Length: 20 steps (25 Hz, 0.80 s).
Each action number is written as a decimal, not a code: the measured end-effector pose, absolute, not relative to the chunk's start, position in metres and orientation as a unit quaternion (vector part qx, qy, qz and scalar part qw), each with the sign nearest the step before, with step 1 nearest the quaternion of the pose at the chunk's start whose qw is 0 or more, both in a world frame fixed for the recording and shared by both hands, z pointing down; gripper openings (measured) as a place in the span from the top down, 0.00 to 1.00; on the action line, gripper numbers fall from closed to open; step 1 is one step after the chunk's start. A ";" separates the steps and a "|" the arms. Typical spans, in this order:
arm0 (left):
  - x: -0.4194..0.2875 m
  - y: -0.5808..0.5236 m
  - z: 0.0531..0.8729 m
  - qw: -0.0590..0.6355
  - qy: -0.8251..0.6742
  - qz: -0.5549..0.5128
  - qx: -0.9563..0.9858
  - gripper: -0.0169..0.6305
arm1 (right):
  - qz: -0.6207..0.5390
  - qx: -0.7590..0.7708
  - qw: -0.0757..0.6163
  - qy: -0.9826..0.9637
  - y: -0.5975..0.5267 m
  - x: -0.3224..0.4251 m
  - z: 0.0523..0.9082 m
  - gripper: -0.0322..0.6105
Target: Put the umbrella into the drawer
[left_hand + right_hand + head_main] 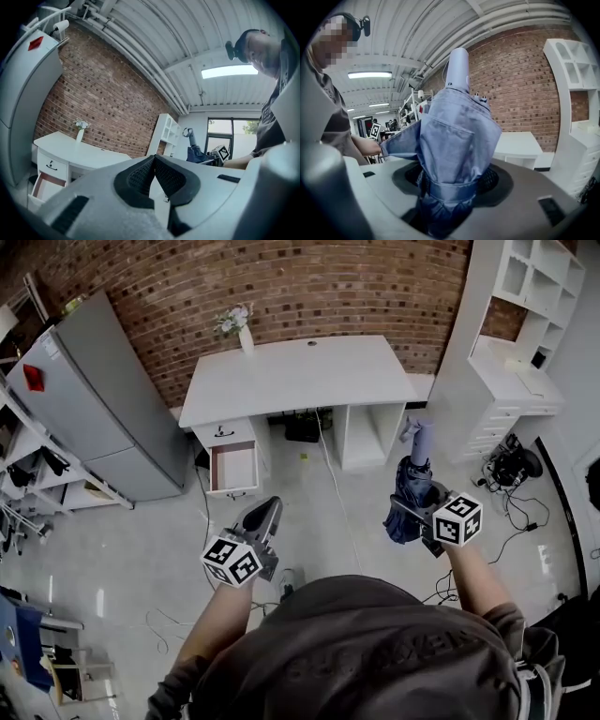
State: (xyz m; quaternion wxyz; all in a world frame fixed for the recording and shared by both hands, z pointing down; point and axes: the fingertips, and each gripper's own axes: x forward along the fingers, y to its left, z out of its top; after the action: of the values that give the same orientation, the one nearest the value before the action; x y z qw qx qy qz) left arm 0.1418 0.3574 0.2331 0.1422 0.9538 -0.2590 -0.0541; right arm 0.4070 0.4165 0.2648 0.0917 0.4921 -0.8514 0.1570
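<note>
Left gripper (153,161), pressed together, is empty. Right gripper (450,185) pinches the folded blue umbrella (457,126) at its strapped waist, upright in mid-air. It looks light, soft fabric over a stiff core, so hold there. Beyond, the open drawer (233,468) sits under the surface's (300,376) left end.

The umbrella (454,140) is matt, creased blue-grey woven cloth; its handle (458,68) is smooth pale plastic. The left gripper (153,158) has a matt grey plastic shell and black rough-meshed pads (138,177). At 12 o'clock, the wall (281,287) is rough red brick. The worktop (300,376) is smooth white. The floor (328,521) is glossy.
</note>
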 end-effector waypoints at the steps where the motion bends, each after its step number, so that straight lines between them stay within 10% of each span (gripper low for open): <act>1: 0.135 0.339 0.233 0.141 -0.252 -0.053 0.956 0.97 | 0.157 0.498 0.090 -0.848 0.401 0.399 0.264 0.56; 20: 0.052 0.095 0.232 0.149 -0.190 -0.050 0.969 0.97 | 0.169 0.549 0.085 -0.814 0.189 0.305 0.246 0.56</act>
State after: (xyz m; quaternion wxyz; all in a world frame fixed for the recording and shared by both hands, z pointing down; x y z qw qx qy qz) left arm 0.0520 0.0949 0.2318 0.1493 0.9691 -0.1900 -0.0500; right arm 0.3048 0.1888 0.2462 0.0850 0.5487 -0.8144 0.1687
